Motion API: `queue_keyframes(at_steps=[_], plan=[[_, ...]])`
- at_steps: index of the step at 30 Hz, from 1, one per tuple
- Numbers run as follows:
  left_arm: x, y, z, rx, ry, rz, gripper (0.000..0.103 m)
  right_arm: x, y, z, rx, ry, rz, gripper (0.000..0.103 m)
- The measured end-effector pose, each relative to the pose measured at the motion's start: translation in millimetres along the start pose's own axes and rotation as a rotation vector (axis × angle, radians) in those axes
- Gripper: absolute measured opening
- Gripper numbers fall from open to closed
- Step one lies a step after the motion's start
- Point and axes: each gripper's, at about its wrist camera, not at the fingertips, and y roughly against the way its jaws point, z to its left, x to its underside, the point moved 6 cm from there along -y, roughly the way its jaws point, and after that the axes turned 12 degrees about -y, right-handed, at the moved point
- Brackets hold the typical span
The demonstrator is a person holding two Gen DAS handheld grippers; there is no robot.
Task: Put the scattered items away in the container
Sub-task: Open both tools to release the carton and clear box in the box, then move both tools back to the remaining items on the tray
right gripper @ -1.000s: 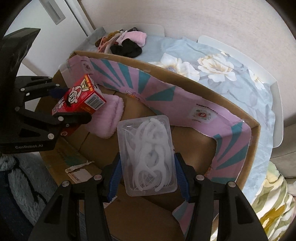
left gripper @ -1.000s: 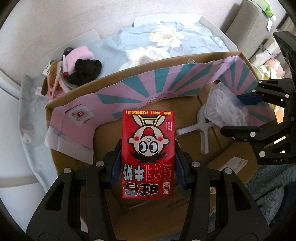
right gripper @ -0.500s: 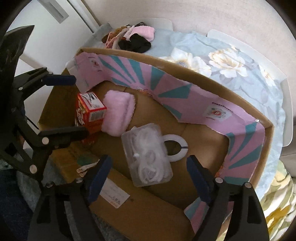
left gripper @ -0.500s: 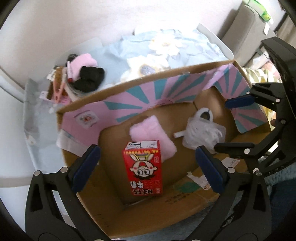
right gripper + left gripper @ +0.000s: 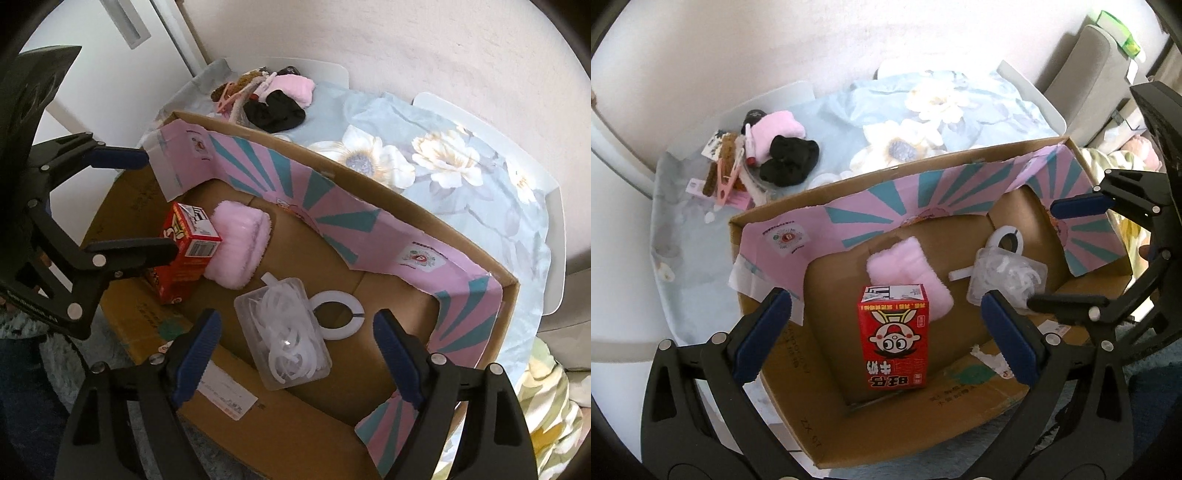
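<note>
Both of our grippers hang wide and empty over the cardboard box (image 5: 964,406) — left gripper (image 5: 886,332) above the red milk carton (image 5: 894,339), right gripper (image 5: 295,354) above the clear plastic case (image 5: 284,336). We see both lying inside the box beside a pink fluffy pad (image 5: 240,243), while more scattered items (image 5: 768,155) sit on the bed (image 5: 923,110).
</note>
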Motion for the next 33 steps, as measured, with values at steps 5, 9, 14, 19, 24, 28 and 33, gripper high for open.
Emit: queue_keyframes(at_steps=[5,9,14,19,24,28,33], plan=[[-4,11,3,-0.024,0.003,-0.039,0.102,-3,4,6,-0.033,0.002,0.030,0.102],[-8,21,13,-0.032,0.032,-0.070,0.102,-8,10,9,-0.041,0.000,0.032,0.102],[-11,45,38,-0.093,0.102,-0.160,0.102,-22,29,1,-0.045,-0.045,-0.021,0.103],[-14,64,74,-0.152,0.155,-0.212,0.102,-41,45,-6,-0.030,-0.065,-0.083,0.103],[-14,72,112,-0.202,0.180,-0.219,0.102,-62,54,-5,-0.012,-0.042,-0.102,0.103],[-15,75,141,-0.232,0.194,-0.225,0.102,-80,59,-1,0.018,-0.028,-0.125,0.103],[-18,71,176,-0.261,0.220,-0.225,0.102,-107,63,10,0.012,0.007,-0.150,0.103]])
